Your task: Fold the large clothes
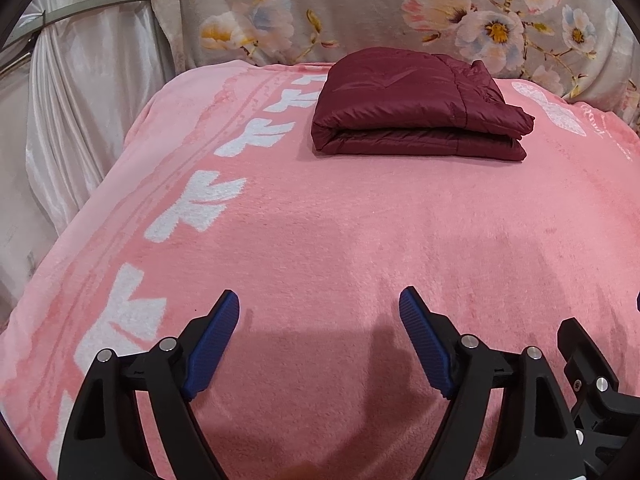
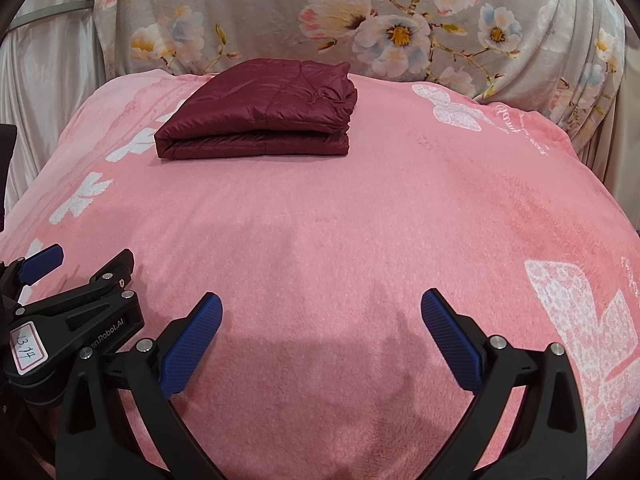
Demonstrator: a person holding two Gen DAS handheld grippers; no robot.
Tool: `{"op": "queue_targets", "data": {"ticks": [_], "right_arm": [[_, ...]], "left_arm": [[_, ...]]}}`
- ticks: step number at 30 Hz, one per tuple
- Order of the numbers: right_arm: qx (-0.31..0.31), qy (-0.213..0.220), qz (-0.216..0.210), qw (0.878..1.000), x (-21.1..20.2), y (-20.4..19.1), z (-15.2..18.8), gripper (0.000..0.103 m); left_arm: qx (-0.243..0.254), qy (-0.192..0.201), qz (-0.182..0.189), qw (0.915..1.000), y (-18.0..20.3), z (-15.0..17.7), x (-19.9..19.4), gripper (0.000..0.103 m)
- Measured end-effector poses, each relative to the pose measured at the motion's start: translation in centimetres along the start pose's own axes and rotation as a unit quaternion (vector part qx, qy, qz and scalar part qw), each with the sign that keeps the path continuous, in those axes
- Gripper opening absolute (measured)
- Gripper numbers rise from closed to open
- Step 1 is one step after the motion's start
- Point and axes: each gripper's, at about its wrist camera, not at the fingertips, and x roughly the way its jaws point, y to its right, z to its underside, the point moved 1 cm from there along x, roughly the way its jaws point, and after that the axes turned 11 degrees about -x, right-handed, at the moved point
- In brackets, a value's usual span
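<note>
1. The maroon puffer jacket sits folded into a compact, layered bundle at the far end of the pink blanket, close to the floral throw draped behind it.
2. From the right wrist view, the same bundle lies far and to the left, its edges roughly squared, with one slightly bunched corner at the right rear.
3. The left gripper hovers over bare blanket at the near end, jaws spread wide, holding nothing.
4. The right gripper is just beside it, jaws equally apart and empty, well away from the jacket.
5. The fold looks essentially finished. If any tidying remains, go for that puffed corner: press it flat gently, because slick padded fabric tends to spring back and slide.
</note>
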Motion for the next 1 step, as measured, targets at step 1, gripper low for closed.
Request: {"op": "queue_targets", "data": {"ticks": [1], "right_arm": [[0.0,0.0,0.001,1.0,0.01,-0.06,-0.01,0.097]], "left_arm": [[0.0,0.001,-0.001,1.0,0.01,-0.02,-0.03,0.078]]}}
